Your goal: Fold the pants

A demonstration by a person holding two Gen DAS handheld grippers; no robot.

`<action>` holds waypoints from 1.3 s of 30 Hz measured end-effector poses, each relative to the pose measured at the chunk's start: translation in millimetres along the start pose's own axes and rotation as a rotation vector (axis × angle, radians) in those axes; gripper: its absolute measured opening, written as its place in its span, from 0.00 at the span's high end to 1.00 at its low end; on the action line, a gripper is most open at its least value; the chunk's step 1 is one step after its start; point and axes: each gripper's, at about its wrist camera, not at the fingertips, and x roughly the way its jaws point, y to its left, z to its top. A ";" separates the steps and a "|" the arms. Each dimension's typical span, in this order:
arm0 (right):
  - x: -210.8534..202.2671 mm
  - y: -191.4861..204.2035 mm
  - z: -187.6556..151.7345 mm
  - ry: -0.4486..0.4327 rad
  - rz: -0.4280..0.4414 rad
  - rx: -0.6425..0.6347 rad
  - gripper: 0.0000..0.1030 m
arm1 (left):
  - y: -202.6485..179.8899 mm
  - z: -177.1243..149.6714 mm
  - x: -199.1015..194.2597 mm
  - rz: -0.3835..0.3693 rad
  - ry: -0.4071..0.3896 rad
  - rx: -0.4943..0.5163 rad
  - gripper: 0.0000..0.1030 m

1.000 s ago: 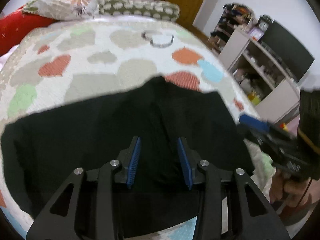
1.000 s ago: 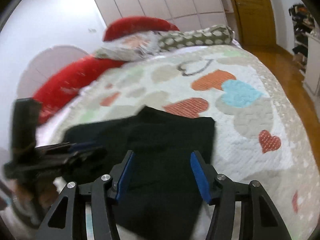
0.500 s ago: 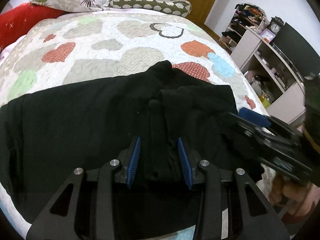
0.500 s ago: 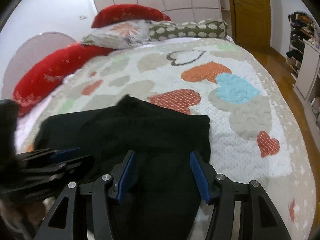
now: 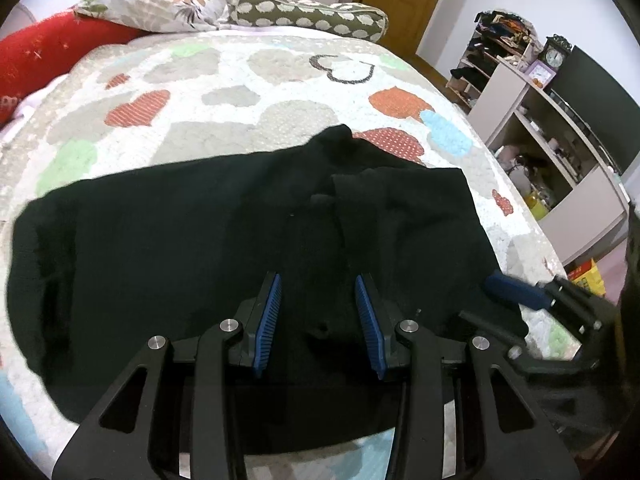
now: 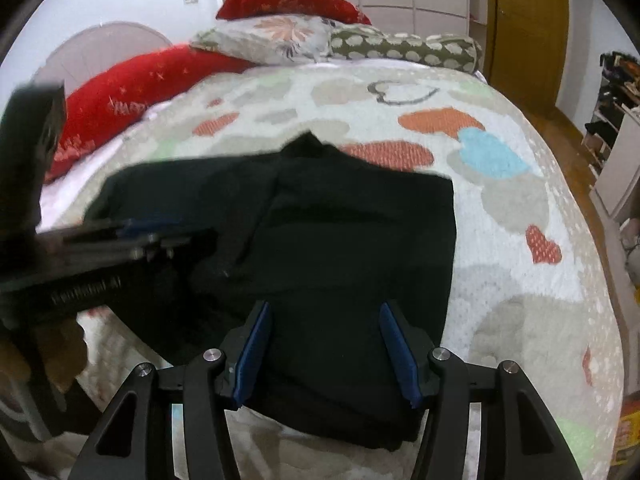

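Note:
Black pants (image 5: pixel 208 248) lie spread across the near part of a bed with a heart-pattern quilt (image 5: pixel 224 92), partly folded, with a layered fold toward their right end (image 6: pixel 360 240). My left gripper (image 5: pixel 318 280) hovers over the middle of the pants near their front edge, jaws apart, blue pads clear of the cloth. My right gripper (image 6: pixel 324 308) stands open over the right, folded end, with fabric lying below and between the pads. Each gripper shows in the other's view: the right gripper (image 5: pixel 520 292) at the pants' right edge, the left gripper (image 6: pixel 132 236) blurred on the left.
Red cushions (image 6: pixel 132 84) and patterned pillows (image 5: pixel 168 0) line the head of the bed. Open shelving (image 5: pixel 532 140) with small items stands beside the bed on the right, and a wooden door (image 6: pixel 528 28) is at the back. A hand (image 6: pixel 60 356) shows under the left gripper.
The right gripper has come in closer over the pants' right end and a little lower. The left gripper has stayed over the middle, tilting slightly. Both jaws keep the same width.

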 end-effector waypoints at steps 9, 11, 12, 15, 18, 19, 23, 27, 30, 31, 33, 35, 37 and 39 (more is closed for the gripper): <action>5.9 15.9 34.8 -0.052 0.021 0.001 0.47 | 17.8 -7.4 -25.6 0.059 -0.031 -0.019 0.63; 18.0 19.9 41.4 -0.036 0.014 0.000 0.47 | 21.9 -8.7 -28.3 0.067 -0.032 -0.026 0.63; 22.7 21.9 43.6 -0.030 0.013 -0.004 0.47 | 23.7 -9.0 -29.3 0.069 -0.032 -0.030 0.63; 45.3 28.6 48.8 -0.003 -0.004 -0.026 0.47 | 29.8 -10.6 -31.7 0.079 -0.034 -0.047 0.63; 58.3 30.8 51.6 -0.007 -0.004 -0.022 0.46 | 33.9 -12.3 -32.5 0.083 -0.028 -0.058 0.63; 59.2 31.0 53.4 -0.005 -0.004 -0.019 0.46 | 35.0 -12.5 -32.9 0.085 -0.028 -0.060 0.63; 46.6 31.8 55.7 -0.001 -0.002 -0.022 0.46 | 39.2 -15.7 -37.7 0.086 -0.030 -0.075 0.63; 28.8 37.7 48.4 -0.021 -0.002 -0.049 0.46 | 45.4 -19.7 -44.0 0.091 -0.036 -0.100 0.63; 35.1 42.3 38.8 0.011 0.013 -0.070 0.46 | 49.2 -23.5 -50.3 0.104 -0.047 -0.111 0.63; 41.1 43.6 35.5 0.032 0.017 -0.076 0.46 | 50.8 -24.6 -52.2 0.105 -0.049 -0.117 0.63; 41.9 43.1 34.5 0.029 0.021 -0.057 0.46 | 55.7 -27.7 -58.2 0.104 -0.057 -0.136 0.63; 36.3 44.3 40.2 0.023 0.035 -0.044 0.46 | 62.7 -31.6 -65.1 0.113 -0.066 -0.161 0.63; 28.2 50.7 48.1 -0.004 0.060 -0.053 0.46 | 70.4 -36.2 -72.2 0.119 -0.071 -0.184 0.63; 21.9 62.0 57.5 -0.035 0.092 -0.078 0.45 | 78.0 -41.6 -79.6 0.128 -0.077 -0.206 0.63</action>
